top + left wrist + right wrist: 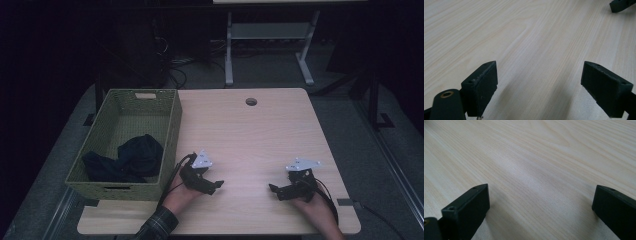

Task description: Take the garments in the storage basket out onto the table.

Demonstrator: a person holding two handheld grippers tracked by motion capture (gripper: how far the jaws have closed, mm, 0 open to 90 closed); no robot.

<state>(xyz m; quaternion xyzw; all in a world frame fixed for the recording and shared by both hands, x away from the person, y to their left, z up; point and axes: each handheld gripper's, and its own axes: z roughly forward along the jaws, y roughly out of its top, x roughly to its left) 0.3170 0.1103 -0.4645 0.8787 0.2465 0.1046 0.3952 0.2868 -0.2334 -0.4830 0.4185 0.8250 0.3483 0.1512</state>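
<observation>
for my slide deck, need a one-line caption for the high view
Both grippers, left and right, rest open on the table beside a basket holding dark cloth.

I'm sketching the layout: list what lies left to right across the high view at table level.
Green basket holding dark cloth → left tongs → right tongs, all on the wooden table.

Table (250,135): pale wood-grain laminate, smooth, matt. Basket (172,135) at 9 o'clock: woven, green. Dark cloth (135,155) inside it, soft.
</observation>
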